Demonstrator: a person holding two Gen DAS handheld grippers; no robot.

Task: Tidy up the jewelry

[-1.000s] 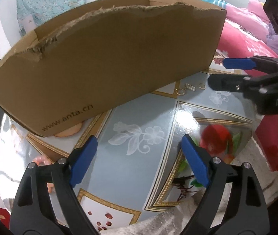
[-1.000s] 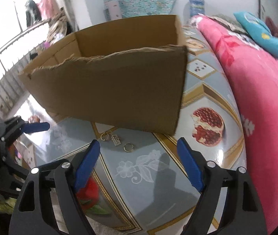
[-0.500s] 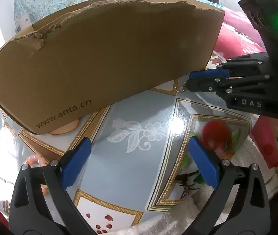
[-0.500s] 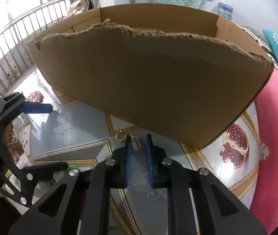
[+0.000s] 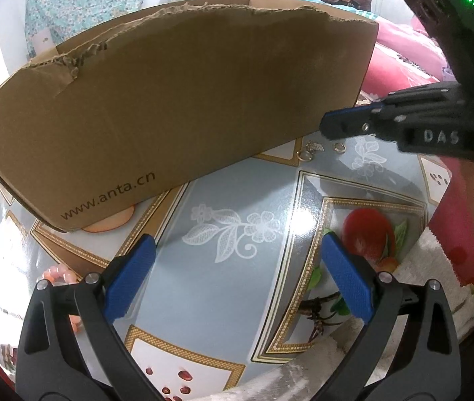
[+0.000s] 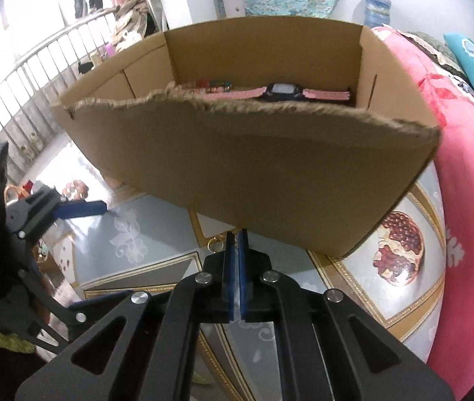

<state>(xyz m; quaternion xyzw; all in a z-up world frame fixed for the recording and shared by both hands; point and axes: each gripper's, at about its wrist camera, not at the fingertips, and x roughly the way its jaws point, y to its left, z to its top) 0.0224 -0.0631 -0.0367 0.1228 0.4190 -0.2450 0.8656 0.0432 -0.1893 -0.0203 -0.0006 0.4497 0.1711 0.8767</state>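
Right hand-held gripper (image 6: 235,234) pads pressed together, nothing visibly held; left hand-held gripper (image 5: 237,279) wide, empty; earrings (image 5: 310,150) beside cardboard box (image 5: 176,100).

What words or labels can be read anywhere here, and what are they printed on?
"www.anta.cn": printed on the front wall of the cardboard box, low on the left.
"DAS": pale letters on the black body of the right gripper, seen from the left wrist view.
The watch in the box: its face is too small to read.

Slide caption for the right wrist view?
Right gripper shut beside small jewelry, below cardboard box holding pink watch.
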